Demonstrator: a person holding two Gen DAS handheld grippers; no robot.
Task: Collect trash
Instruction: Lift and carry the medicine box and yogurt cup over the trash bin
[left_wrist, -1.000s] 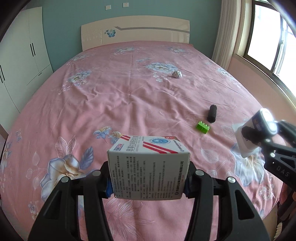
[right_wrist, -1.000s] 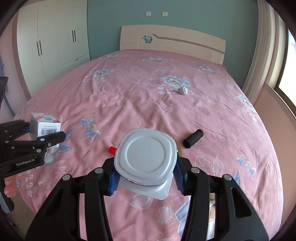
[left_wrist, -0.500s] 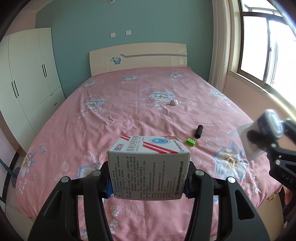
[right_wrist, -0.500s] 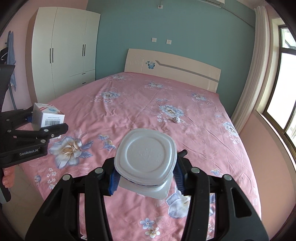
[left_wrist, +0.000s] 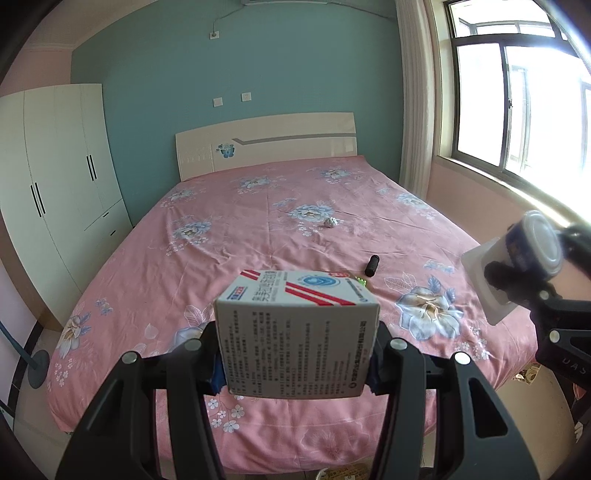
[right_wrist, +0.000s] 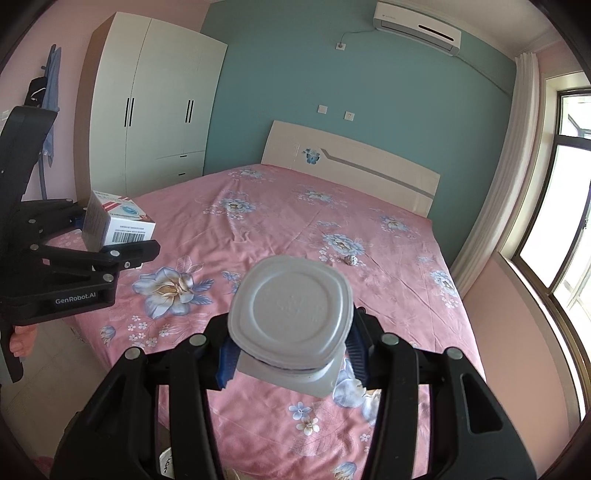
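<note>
White box (left_wrist: 297, 332): clamped in left hand-held gripper (left_wrist: 295, 363). Grey cup (right_wrist: 291, 325): clamped in right hand-held gripper (right_wrist: 291, 354). Both held above bed (left_wrist: 258, 229) foot. Step: carrying. Next, likely: find bin, release. Paper wad (left_wrist: 331, 221), black roll (left_wrist: 372, 264) remain on bed.

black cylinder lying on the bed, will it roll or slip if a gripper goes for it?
The black cylinder lies on its side, so a push across its axis would probably roll it. The bed looks soft and wrinkled, which may stop it quickly. Its surface looks matte, so probably grippy; texture is too small to confirm.
</note>
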